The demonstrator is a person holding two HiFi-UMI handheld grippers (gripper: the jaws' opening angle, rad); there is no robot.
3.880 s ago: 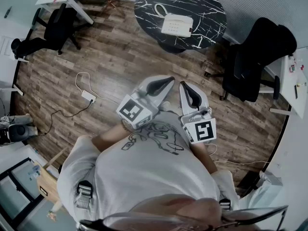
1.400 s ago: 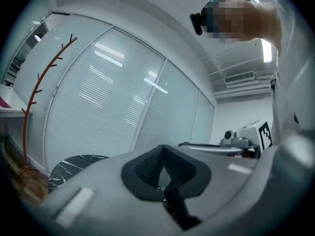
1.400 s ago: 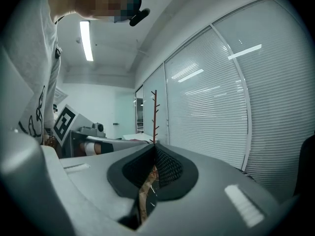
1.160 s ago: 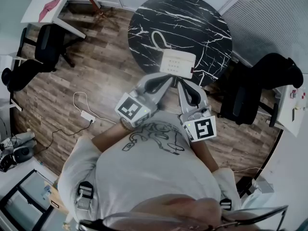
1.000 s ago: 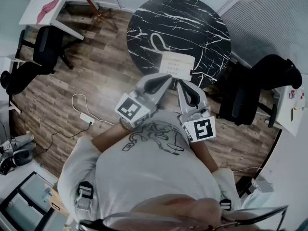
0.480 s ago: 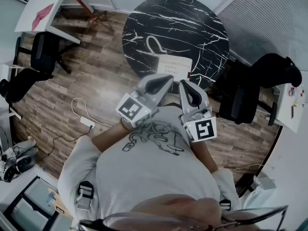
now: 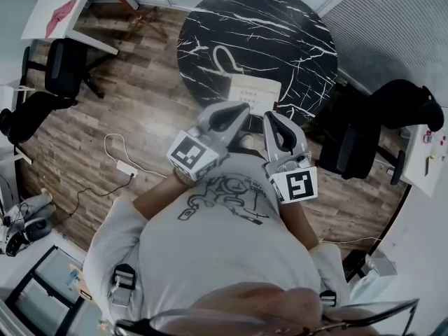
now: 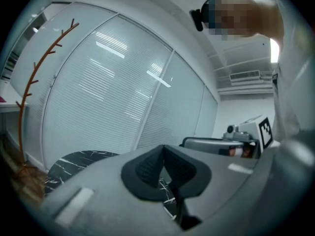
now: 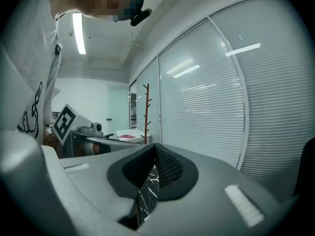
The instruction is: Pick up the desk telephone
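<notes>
In the head view a white desk telephone (image 7: 256,89) sits on the near part of a round black marble table (image 7: 294,40), its cord looped (image 7: 218,57) to the left. My left gripper (image 7: 244,106) and right gripper (image 7: 268,116) are held side by side just short of the phone, their tips over its near edge. Both are shut with nothing between the pads. The left gripper view shows shut jaws (image 8: 165,149) with marble (image 8: 81,160) beyond; the right gripper view shows shut jaws (image 9: 154,147) the same way. The phone is hidden in both gripper views.
Black office chairs stand at the right (image 7: 381,117) and at the left (image 7: 61,65) of the table. A white desk (image 7: 59,12) is at the upper left. A power strip (image 7: 127,167) with cable lies on the wood floor. A coat stand (image 8: 44,68) stands before blinds.
The table and phone have drawn nearer in the head view as the person walked up. Both grippers, still shut, now reach the phone's near edge.
</notes>
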